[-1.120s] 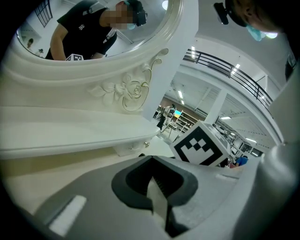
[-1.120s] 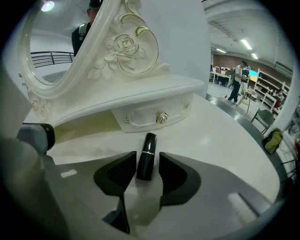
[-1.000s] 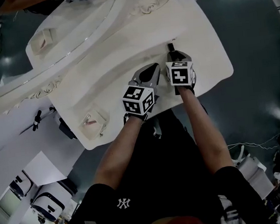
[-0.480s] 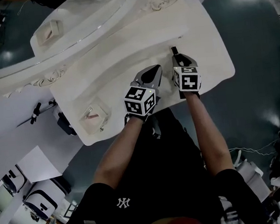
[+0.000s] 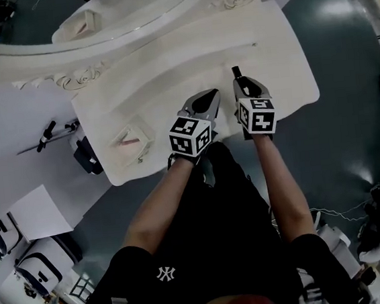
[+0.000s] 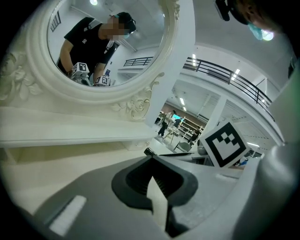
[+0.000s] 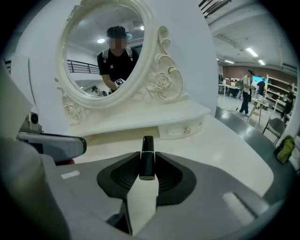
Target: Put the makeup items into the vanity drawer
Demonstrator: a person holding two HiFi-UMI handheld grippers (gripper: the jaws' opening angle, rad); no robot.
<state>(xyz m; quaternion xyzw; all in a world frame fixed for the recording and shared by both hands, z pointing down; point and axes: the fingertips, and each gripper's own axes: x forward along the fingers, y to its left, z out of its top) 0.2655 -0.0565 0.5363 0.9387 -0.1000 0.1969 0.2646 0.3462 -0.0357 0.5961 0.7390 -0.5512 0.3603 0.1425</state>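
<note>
Looking down in the head view, the left gripper (image 5: 204, 102) and right gripper (image 5: 242, 85) hang side by side over the vanity (image 5: 280, 51). What seems an open drawer (image 5: 130, 146) sits well to the left.

In the left gripper view, the jaws are pressed together on nothing.

In the right gripper view, the jaws clamp a lipstick (image 7: 147, 154) above the top. The step looks like carrying. Next, the lipstick should go over to the drawer and be let go inside.
</note>
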